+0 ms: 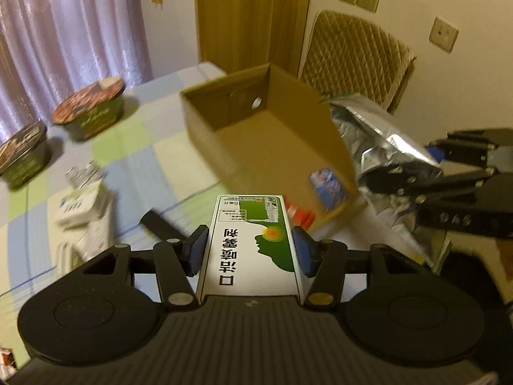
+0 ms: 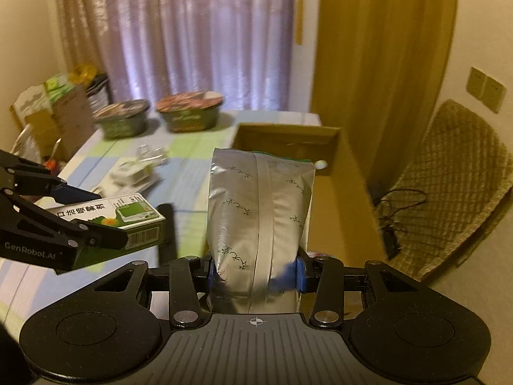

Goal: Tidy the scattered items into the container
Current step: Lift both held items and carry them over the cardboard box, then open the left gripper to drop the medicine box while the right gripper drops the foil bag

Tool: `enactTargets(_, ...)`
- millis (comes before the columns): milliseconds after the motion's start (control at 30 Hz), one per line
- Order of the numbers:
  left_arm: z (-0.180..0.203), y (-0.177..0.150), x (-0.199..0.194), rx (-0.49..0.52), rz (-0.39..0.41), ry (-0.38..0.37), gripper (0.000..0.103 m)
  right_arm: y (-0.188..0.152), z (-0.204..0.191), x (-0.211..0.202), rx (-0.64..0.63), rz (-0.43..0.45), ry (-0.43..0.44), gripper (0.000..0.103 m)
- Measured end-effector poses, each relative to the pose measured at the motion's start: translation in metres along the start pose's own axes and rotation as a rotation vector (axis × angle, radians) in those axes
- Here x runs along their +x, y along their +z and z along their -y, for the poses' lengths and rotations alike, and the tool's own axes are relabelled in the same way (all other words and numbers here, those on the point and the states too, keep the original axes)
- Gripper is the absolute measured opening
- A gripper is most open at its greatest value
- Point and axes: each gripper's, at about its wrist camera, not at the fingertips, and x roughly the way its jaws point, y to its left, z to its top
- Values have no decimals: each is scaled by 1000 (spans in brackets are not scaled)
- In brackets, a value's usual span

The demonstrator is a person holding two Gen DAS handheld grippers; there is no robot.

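Cardboard box (image 1: 272,141) open at 12 o'clock; left hand-held gripper (image 1: 250,250) clamps medicine carton (image 1: 250,243), right hand-held gripper (image 2: 256,269) clamps foil pouch (image 2: 256,218) at box's near rim.

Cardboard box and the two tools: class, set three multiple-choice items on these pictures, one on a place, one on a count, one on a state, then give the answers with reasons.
1. Where are the round noodle bowls?
A. inside the cardboard box
B. on the checked cloth by the curtain
C. on the chair

2. How many noodle bowls show?
A. one
B. two
C. four

3. What is the state of the right tool?
A. shut on the silver foil bag
B. open and holding nothing
C. shut on a bowl

Answers:
1 B: both bowls stand on the checked cloth near the curtain, outside the cardboard box.
2 B: one red-lidded bowl and one darker bowl beside it.
3 A: its blue pads press the silver foil bag from both sides, while the left tool clamps the green and white carton.
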Motion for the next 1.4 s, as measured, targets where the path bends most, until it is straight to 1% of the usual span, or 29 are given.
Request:
enactTargets(200, 26, 29, 35, -58, 35, -23, 51, 14, 38, 10, 23, 8, -38, 46)
enactTargets(333, 34, 36, 57, -117, 39, -23, 51, 22, 56, 24, 32, 5, -51, 46)
enactTargets(500, 42, 40, 76, -141, 33, -12, 51, 26, 74, 39, 51, -3, -48, 46)
enactTargets(900, 47, 45, 100, -161, 16, -15, 51, 30, 87, 66, 46, -37, -37, 46)
enactTargets(1300, 42, 51, 110, -186, 13, -16, 51, 34, 88, 76, 35, -46, -34, 46)
enactTargets(1400, 39, 49, 109, -182, 28, -1, 50, 35, 87, 77, 34, -46, -36, 46)
